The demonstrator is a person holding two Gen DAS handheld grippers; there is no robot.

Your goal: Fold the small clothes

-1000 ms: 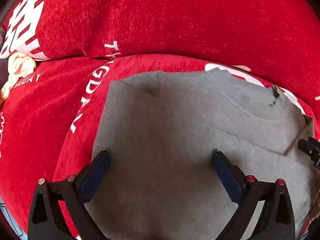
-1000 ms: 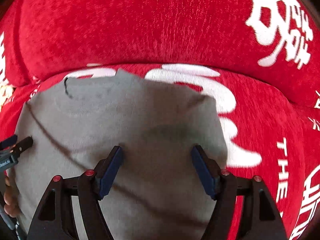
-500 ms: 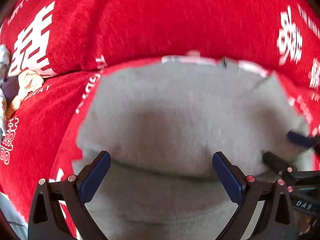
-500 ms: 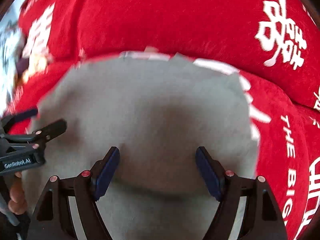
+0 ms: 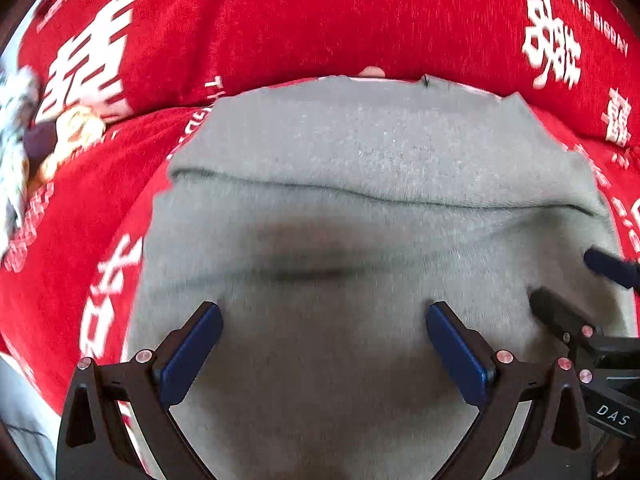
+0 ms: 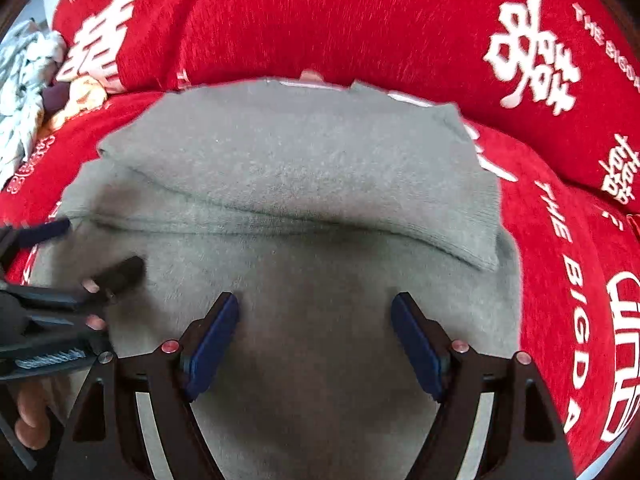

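Note:
A grey knit garment (image 5: 360,152) lies on a red sofa seat, with its far part folded over the near part along a crosswise edge; it also shows in the right wrist view (image 6: 320,160). My left gripper (image 5: 320,344) is open and empty above the near half of the garment. My right gripper (image 6: 316,340) is open and empty above the same half, to the right. Each gripper shows at the edge of the other's view: the right one (image 5: 576,288) and the left one (image 6: 92,252).
The red sofa cover (image 6: 560,240) with white lettering surrounds the garment, and its back cushion (image 5: 320,20) rises behind. A heap of other clothes (image 6: 28,92) lies at the far left, also in the left wrist view (image 5: 48,140).
Both grippers have pulled back toward me, away from the sofa back. The garment now shows a fold edge across its middle, which was not in view a second ago.

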